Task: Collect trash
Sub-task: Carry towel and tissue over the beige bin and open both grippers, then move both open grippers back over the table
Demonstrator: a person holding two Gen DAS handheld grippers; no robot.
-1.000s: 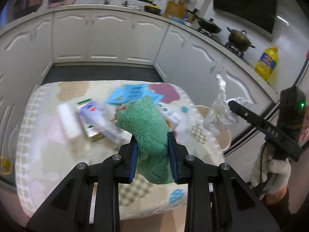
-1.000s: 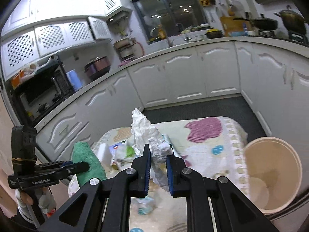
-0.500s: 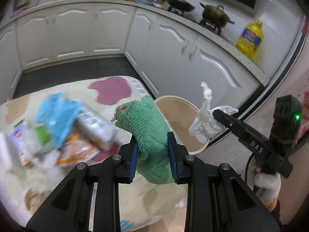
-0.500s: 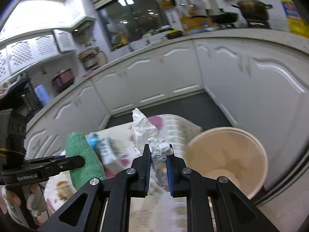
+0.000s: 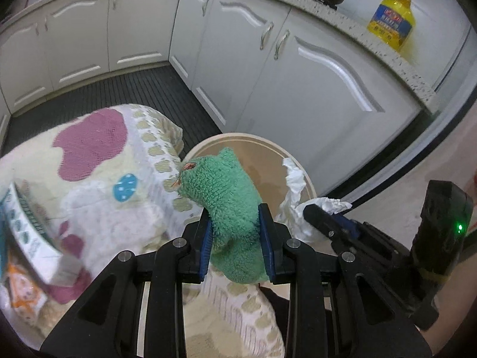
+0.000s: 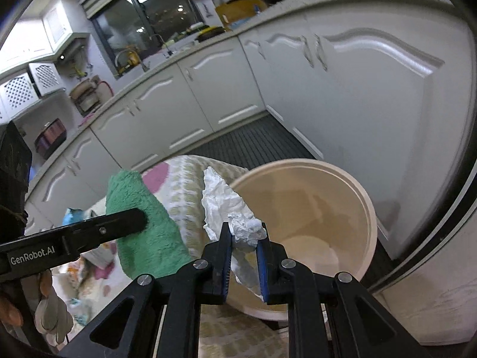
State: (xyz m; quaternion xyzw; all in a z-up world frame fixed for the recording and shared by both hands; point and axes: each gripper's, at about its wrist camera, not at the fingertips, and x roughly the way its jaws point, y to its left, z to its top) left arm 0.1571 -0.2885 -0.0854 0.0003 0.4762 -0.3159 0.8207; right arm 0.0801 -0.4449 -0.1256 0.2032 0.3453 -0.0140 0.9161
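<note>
Pinching a green fuzzy cloth between the blue pads of my left gripper, I am holding it over the near rim of the beige bin; the cloth is standing up past the fingertips. My right gripper is clamping crumpled white tissue, which is hanging at the bin's edge beside the patterned tablecloth.

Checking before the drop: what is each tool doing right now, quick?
Left tool: closed on the green cloth.
Right tool: closed on the crumpled tissue.
</note>
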